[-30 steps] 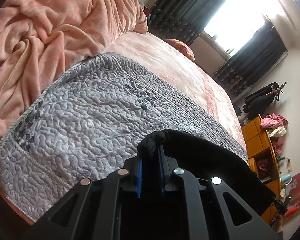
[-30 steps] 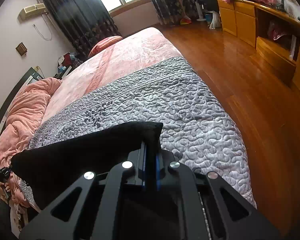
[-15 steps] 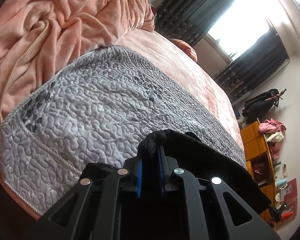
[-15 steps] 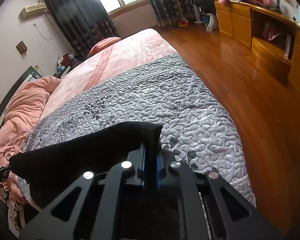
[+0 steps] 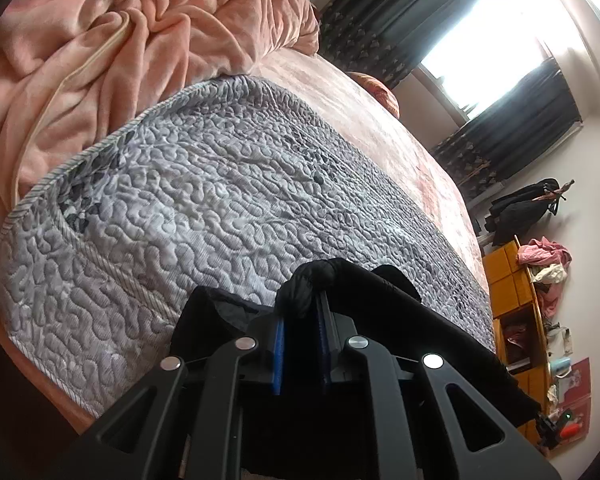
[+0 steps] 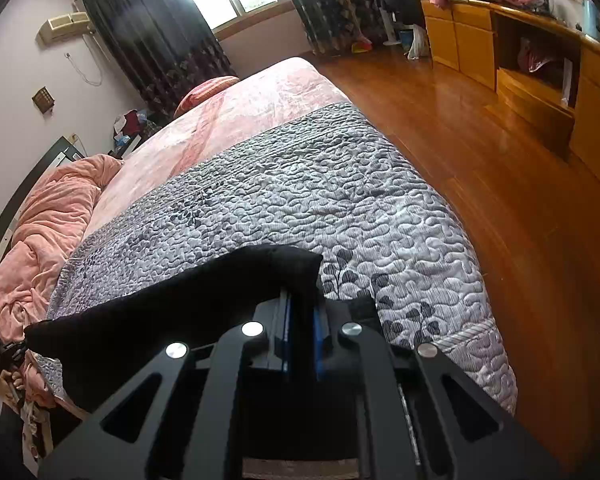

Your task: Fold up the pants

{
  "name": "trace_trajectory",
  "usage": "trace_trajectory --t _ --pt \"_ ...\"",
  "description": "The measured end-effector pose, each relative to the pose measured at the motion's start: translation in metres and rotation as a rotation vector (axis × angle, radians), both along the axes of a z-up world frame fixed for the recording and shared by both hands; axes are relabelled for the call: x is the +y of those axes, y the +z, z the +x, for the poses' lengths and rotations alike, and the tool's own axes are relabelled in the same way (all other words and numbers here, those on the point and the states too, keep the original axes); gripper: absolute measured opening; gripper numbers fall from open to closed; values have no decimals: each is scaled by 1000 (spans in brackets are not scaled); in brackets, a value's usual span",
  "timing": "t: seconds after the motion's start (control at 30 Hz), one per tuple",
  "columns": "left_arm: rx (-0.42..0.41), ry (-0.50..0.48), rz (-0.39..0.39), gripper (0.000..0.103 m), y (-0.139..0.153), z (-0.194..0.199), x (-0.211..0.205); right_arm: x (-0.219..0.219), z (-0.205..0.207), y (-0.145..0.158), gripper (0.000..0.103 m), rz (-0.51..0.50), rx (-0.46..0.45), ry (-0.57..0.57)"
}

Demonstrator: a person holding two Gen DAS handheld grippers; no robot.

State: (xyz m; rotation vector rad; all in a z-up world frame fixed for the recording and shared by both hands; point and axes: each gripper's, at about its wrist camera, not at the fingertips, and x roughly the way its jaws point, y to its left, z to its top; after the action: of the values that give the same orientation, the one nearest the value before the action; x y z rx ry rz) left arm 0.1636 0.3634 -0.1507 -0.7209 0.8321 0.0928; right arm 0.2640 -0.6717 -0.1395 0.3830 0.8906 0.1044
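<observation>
Black pants (image 5: 412, 312) are stretched between my two grippers, held above the near edge of a grey quilted bedspread (image 5: 228, 200). My left gripper (image 5: 304, 300) is shut on a bunched end of the pants. My right gripper (image 6: 300, 300) is shut on the other corner of the pants (image 6: 172, 312), whose top edge runs taut off to the left. The part of the pants hanging below the grippers is hidden.
A crumpled pink blanket (image 5: 112, 48) lies at the head of the bed. The pink sheet (image 6: 236, 124) continues beyond the grey bedspread (image 6: 300, 184). Wooden floor (image 6: 520, 208) and yellow cabinets (image 6: 540, 68) stand to the right of the bed.
Both grippers have moved closer over the bed's near edge while still holding the pants. More black fabric now shows left of the left gripper's fingers.
</observation>
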Motion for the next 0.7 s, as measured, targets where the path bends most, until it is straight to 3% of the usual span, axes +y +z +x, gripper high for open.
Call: trace_trajectory --t 0.7 --pt "27 22 -42 14 -50 -42 1 12 -42 -6 9 -23 -4 -6"
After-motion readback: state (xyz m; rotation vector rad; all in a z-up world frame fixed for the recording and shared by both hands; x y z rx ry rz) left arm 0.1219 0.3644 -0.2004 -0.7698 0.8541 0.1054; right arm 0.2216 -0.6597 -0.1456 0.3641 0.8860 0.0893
